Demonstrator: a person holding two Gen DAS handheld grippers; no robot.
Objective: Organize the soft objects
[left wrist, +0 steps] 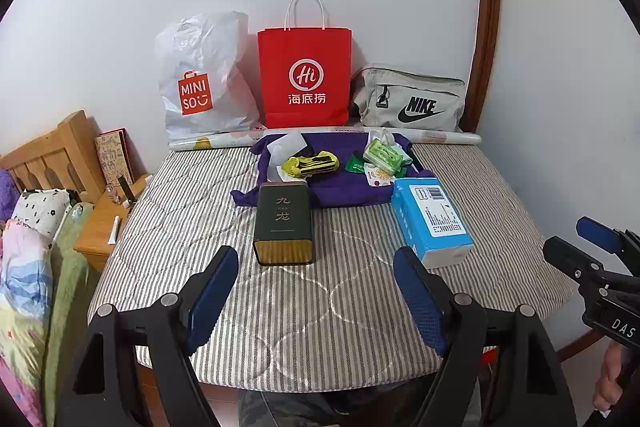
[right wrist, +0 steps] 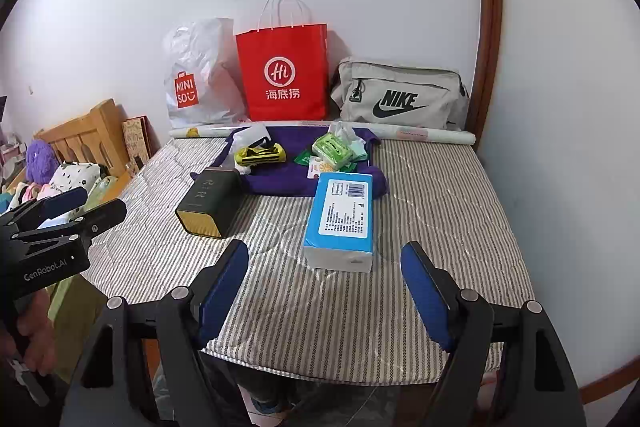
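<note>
fingers spread wide on left gripper [left wrist: 316,291] and right gripper [right wrist: 324,287], both holding nothing, above striped mattress [left wrist: 320,287]; blue tissue pack [right wrist: 340,219] just ahead.

Bare striped mattress [left wrist: 320,307] lies open up front; farther in, the dark tin [left wrist: 284,223] and blue tissue pack [left wrist: 430,219] flank a gap toward the purple cloth [left wrist: 344,187].

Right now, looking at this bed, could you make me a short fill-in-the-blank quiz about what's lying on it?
1. The red paper bag stands between the white plastic bag and the grey ____ bag.
2. The yellow-and-black socks lie on a ____ cloth.
3. Both tongs, left and right, are ____ and hold nothing.
4. The blue tissue pack lies to the ____ of the dark tin.

Missing words: Nike; purple; open; right
</note>
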